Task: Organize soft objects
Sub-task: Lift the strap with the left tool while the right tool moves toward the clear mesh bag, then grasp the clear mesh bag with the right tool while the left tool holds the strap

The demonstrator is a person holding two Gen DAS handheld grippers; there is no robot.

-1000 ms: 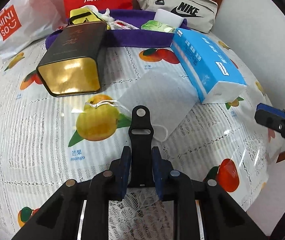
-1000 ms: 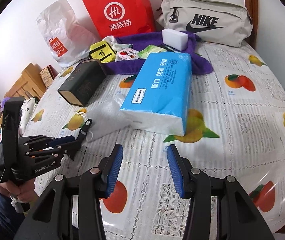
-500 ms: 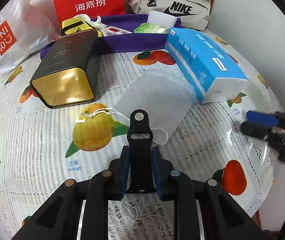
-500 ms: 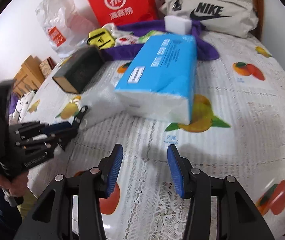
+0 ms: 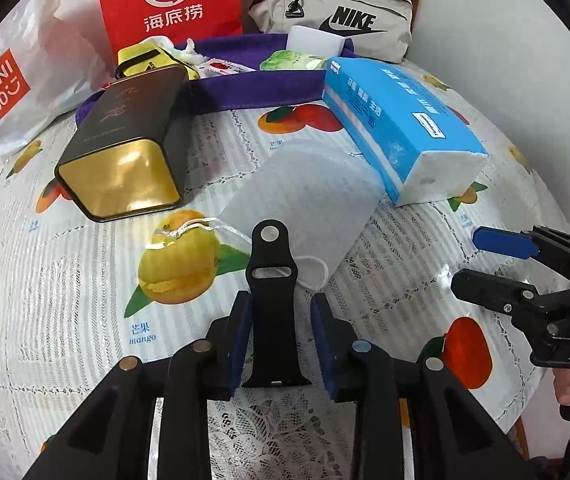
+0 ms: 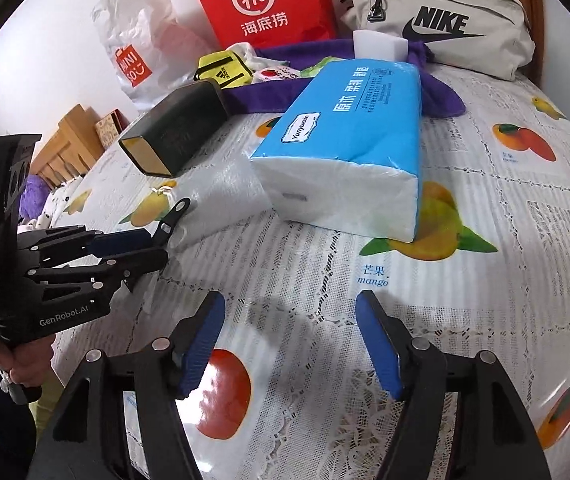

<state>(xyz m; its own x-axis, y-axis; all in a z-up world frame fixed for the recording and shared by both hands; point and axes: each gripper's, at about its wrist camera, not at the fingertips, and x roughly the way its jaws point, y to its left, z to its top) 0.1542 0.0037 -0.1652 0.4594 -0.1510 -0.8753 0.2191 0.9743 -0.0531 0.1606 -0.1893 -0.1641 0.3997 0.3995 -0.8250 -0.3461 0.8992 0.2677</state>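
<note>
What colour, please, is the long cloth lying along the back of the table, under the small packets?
Purple cloth; the left wrist view shows it best.

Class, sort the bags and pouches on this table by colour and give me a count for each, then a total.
Red: 1, Haidilao paper bag
White: 2, Miniso plastic bag, drawstring pouch
Beige: 1, Nike bag
Yellow: 1, Adidas pouch
Total: 5

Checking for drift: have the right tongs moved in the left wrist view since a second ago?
Yes. The right tongs, opening and empty, came inward from the right edge toward the blue tissue pack.
</note>
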